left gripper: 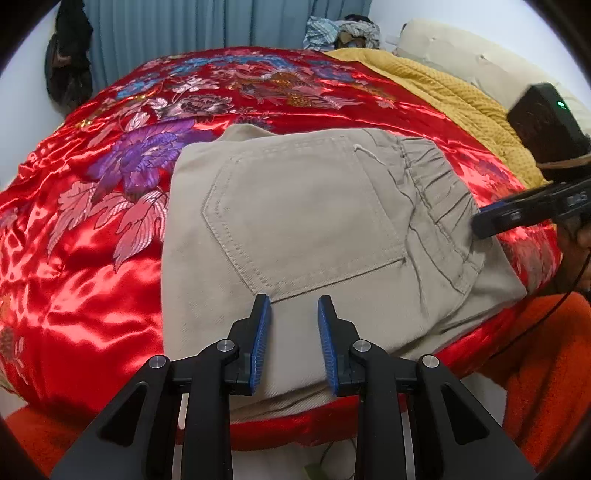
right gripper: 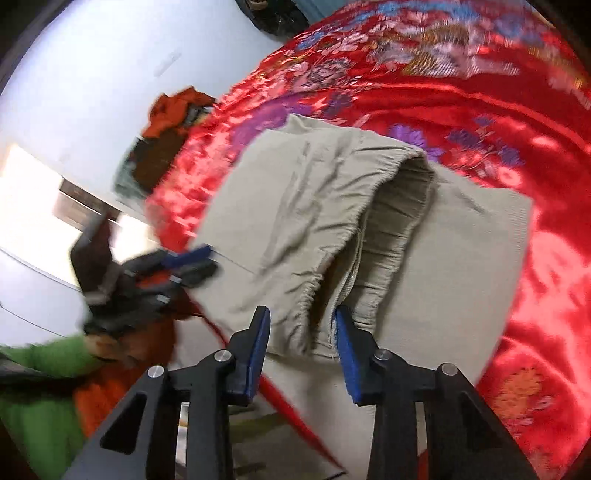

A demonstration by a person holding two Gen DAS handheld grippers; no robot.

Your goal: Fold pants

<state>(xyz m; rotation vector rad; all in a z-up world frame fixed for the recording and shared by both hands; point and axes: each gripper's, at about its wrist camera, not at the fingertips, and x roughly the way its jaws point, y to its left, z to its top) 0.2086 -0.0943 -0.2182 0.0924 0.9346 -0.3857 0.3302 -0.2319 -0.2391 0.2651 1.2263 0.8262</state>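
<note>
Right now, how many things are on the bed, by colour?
Beige: 1, the folded pants
Red: 1, the flowery satin cover
Yellow: 1, the blanket
Total: 3

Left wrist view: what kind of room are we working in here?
Most likely a bedroom. The beige pants lie on a bed under a red floral satin cover, with a mustard blanket and blue curtains behind.
</note>
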